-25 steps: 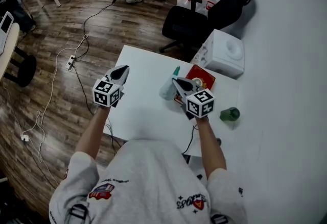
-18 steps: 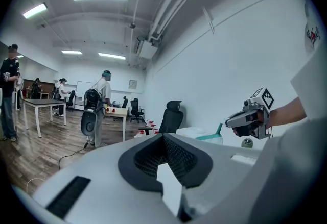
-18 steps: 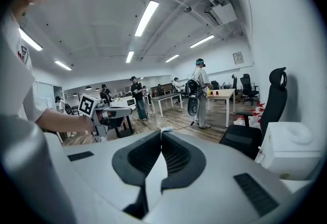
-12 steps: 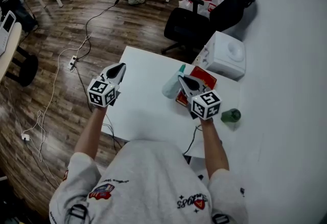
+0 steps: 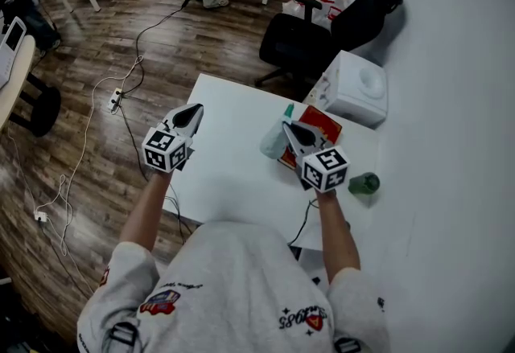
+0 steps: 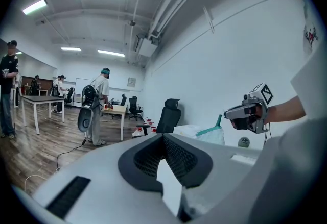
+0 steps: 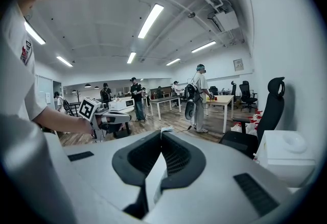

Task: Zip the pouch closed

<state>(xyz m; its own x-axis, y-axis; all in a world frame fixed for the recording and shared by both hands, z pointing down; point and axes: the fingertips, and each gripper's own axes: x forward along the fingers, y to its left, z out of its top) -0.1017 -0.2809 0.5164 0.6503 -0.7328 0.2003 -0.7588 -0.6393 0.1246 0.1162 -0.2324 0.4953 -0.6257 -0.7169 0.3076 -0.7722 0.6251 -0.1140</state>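
Holding the left gripper (image 5: 190,112) over the 9 o'clock edge of the white surface (image 5: 229,174), barely moved since a second ago, jaws clenched on nothing. Meanwhile has lifted the right gripper (image 5: 291,133) slightly, at 2 o'clock of the surface's middle, drifting toward 1 o'clock; jaws clenched on a thin pale scrap, seemingly the top end of the pouch (image 5: 270,144). Places the pouch just at 9 o'clock of that gripper: pale, with a teal zip band, the teal end shifted along with the jaws. Reads that as the pouch trailing the pull instead of staying put, so little tension for the zip; cannot tell zip shut from zip gaping. Leaves broad bare room from 6 to 10 o'clock of the pouch. Gets tighter rightward: red packet (image 5: 322,120) beside or touching at 3 o'clock, green bottle (image 5: 364,182) near the 4 o'clock edge, white box (image 5: 354,88) at 1 o'clock, black chair (image 5: 291,42) beyond the 12 o'clock edge.
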